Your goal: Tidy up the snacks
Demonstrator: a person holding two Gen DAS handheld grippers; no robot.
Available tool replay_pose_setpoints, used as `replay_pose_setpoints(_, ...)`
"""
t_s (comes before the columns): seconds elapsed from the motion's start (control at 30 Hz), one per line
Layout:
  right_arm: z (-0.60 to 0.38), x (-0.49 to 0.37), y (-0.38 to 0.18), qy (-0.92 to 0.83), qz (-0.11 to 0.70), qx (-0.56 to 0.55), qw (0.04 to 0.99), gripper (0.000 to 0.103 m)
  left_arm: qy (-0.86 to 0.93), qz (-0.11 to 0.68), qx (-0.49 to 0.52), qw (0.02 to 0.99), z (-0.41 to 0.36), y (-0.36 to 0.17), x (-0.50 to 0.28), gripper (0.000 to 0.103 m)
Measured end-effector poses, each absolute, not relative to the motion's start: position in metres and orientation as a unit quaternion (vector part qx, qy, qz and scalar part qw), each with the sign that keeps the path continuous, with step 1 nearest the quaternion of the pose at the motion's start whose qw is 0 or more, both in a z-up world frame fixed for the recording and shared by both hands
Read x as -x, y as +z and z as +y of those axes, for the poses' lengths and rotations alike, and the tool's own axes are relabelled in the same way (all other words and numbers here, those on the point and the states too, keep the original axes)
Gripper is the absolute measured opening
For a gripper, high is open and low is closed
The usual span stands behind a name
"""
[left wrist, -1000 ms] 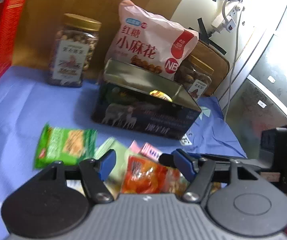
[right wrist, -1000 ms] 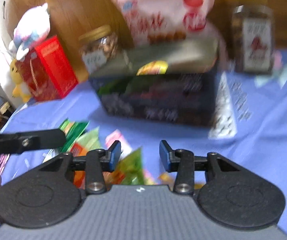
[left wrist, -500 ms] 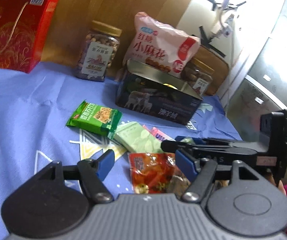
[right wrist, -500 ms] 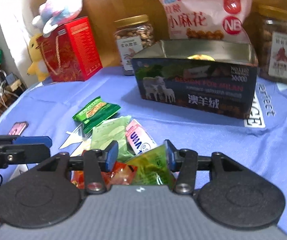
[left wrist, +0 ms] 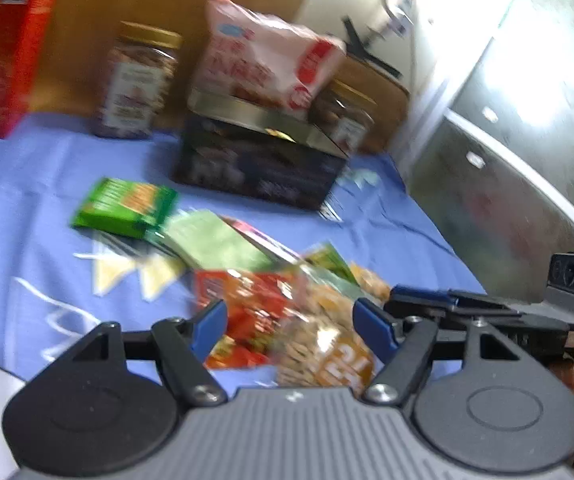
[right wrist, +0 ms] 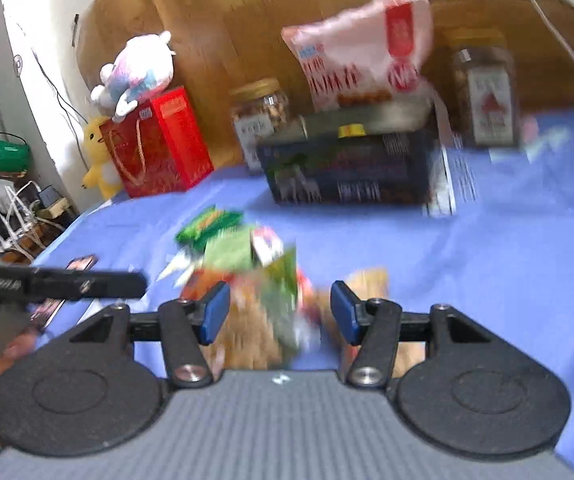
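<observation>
Two grippers hover over a heap of snack packets on a blue cloth. The left gripper (left wrist: 289,326) has its jaws wide apart and holds nothing; under it lie a red packet (left wrist: 247,304) and an orange one (left wrist: 327,352). The right gripper (right wrist: 279,317) is also spread wide and empty, above a green packet (right wrist: 283,280). Half a second ago its jaws were narrower, close around that packet; they have since widened, so nothing is yet gripped and no packet from the heap is on its way to the box. Both views have also blurred with motion since then.

Far across the cloth stands the dark open box (left wrist: 263,160), likely the place for the snacks, with a yellow item inside. Behind it stand a pink bag (left wrist: 271,68), two jars and, far left, a red gift bag (right wrist: 159,140). Writing on the labels is too blurred to read now.
</observation>
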State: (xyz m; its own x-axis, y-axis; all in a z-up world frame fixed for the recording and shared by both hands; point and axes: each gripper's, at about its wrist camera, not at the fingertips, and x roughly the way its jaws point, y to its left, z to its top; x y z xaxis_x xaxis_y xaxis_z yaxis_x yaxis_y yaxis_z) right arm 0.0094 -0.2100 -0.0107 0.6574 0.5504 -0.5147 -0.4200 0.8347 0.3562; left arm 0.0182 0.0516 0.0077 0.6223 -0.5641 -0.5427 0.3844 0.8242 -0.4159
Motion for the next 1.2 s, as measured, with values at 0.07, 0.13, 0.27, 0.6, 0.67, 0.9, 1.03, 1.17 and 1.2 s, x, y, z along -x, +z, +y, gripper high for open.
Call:
replay_pose_setpoints(0.07,-0.216,-0.001,-0.019,0.276,0.331,-0.121,0.894,0.058,-0.273,0.353,0.117,0.887,0.041,0.002,-0.018,0.075)
replay_pose_setpoints(0.13,-0.217,0.006,-0.026,0.284,0.343,-0.136,0.885,0.058,-0.274,0.366,0.108,0.883,0.033,-0.005,-0.019,0.078)
replay_pose_setpoints(0.27,-0.203,0.01,-0.034,0.301,0.356,-0.136,0.874,0.058,-0.269,0.382,0.105,0.878,0.028,-0.017,-0.021,0.088)
replay_pose_setpoints(0.6,-0.177,0.022,-0.027,0.345,0.326,-0.083,0.876,0.023,-0.288,0.39,0.126,0.866,0.021,-0.014,-0.013,0.07)
replay_pose_setpoints(0.67,-0.18,0.021,-0.022,0.343,0.314,-0.089,0.881,0.022,-0.287,0.386,0.139,0.866,0.024,-0.009,-0.015,0.063)
replay_pose_setpoints(0.9,-0.19,0.009,0.001,0.355,0.271,-0.108,0.888,0.021,-0.288,0.349,0.141,0.881,0.025,0.023,-0.024,0.062)
replay_pose_setpoints(1.03,-0.191,-0.012,0.014,0.36,0.255,-0.115,0.89,0.021,-0.284,0.331,0.124,0.891,0.021,0.042,-0.043,0.062)
replay_pose_setpoints(1.17,-0.19,-0.043,0.028,0.358,0.239,-0.11,0.896,0.021,-0.276,0.307,0.106,0.905,0.016,0.06,-0.074,0.062)
replay_pose_setpoints(1.2,-0.19,-0.052,0.031,0.358,0.236,-0.11,0.897,0.021,-0.273,0.303,0.106,0.907,0.015,0.064,-0.084,0.062)
